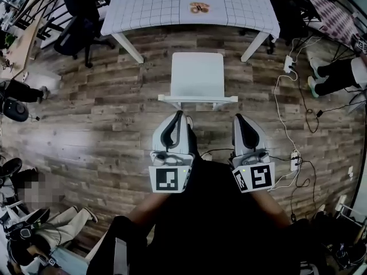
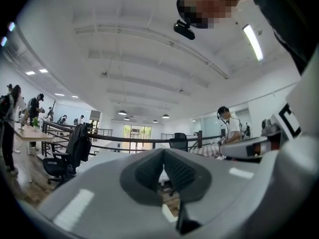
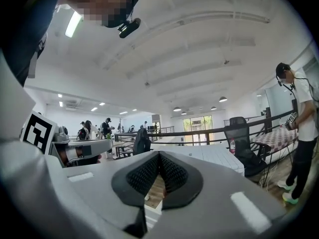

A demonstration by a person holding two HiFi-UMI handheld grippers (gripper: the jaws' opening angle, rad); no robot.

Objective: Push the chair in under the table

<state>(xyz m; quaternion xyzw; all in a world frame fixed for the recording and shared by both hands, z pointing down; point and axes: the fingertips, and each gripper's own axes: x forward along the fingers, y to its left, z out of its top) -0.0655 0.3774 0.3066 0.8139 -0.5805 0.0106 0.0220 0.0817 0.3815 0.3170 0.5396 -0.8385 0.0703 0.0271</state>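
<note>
"Chair looks close to the bench — what worries you?"

"It stands mid-frame, just below the bench, seat not yet under. My left tongs and right tongs are both pinched shut, empty, near its backrest. If I push unevenly, it may swivel into a bench leg — or tip."
</note>
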